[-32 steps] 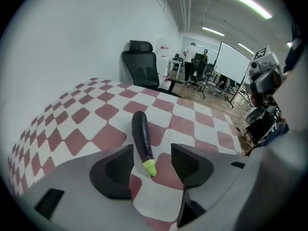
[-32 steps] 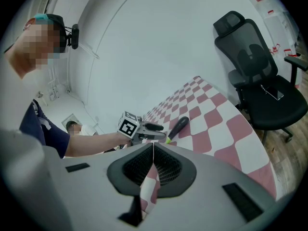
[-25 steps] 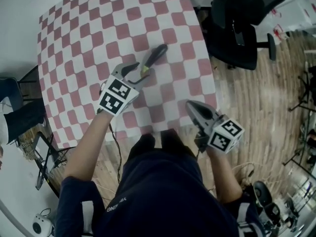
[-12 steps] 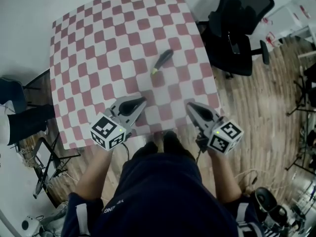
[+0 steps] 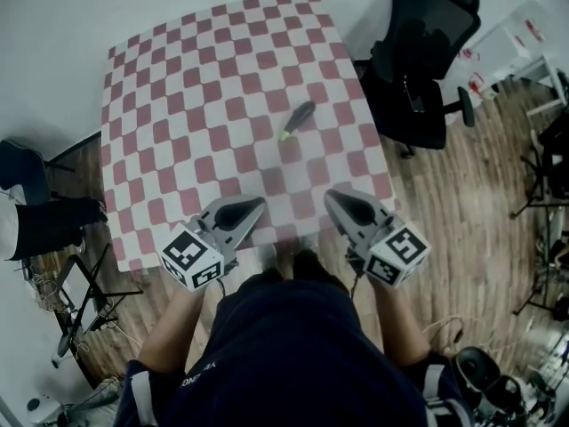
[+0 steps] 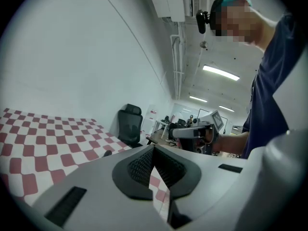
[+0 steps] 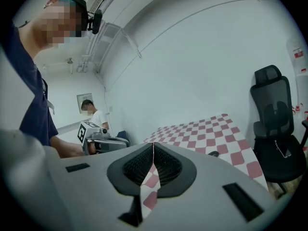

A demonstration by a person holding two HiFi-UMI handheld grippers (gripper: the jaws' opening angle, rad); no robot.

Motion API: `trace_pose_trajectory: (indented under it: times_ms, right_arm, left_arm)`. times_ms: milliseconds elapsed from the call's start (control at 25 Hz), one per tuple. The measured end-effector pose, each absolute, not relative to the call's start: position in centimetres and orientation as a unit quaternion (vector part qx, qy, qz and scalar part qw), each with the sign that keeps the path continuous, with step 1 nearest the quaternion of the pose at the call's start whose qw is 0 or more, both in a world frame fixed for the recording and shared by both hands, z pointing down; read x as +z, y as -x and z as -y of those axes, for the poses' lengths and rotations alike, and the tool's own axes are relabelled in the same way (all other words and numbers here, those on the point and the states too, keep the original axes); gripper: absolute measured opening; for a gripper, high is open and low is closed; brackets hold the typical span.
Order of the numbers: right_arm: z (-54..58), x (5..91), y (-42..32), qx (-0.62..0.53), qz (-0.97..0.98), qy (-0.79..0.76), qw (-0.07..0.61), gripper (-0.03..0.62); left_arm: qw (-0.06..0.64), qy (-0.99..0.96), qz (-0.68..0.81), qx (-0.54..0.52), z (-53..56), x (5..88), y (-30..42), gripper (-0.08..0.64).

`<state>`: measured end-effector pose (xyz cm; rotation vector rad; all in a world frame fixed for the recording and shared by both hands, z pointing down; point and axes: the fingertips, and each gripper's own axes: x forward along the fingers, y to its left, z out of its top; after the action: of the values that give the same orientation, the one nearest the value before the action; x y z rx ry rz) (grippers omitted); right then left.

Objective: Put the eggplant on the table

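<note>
Eggplant (image 5: 297, 119) lay on the desk (image 5: 178, 105), right of its centre, with left gripper (image 5: 252, 205) and right gripper (image 5: 334, 199) both closed and empty at the desk's near edge; placement looked complete, the next move requiring only staying clear.

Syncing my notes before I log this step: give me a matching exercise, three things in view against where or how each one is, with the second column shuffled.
Column one:
1. eggplant
2. left gripper
3. office chair

Column two:
A. stands on the wood floor beside the table
B. lies on the checked table
C. jaws shut, nothing between them

Pairs: 1-B, 2-C, 3-A
</note>
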<state>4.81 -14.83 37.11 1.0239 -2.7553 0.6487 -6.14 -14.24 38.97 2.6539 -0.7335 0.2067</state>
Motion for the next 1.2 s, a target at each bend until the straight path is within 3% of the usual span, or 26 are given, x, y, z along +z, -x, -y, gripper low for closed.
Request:
trace_pose_trajectory:
  times_ms: [400,1200]
  right_arm:
    - [14.0,34.9,-2.9,0.178,0.926,-0.324,0.069,0.017]
    - [16.9,35.9,-3.8,0.195,0.924,-0.319,0.078,0.017]
  left_arm:
    - [0.148,-0.959,0.238,0.043,13.5,34.6,4.8,0.026]
    - [0.178,-0.951,0.251,0.031,17.7,35.5,4.3,0.026]
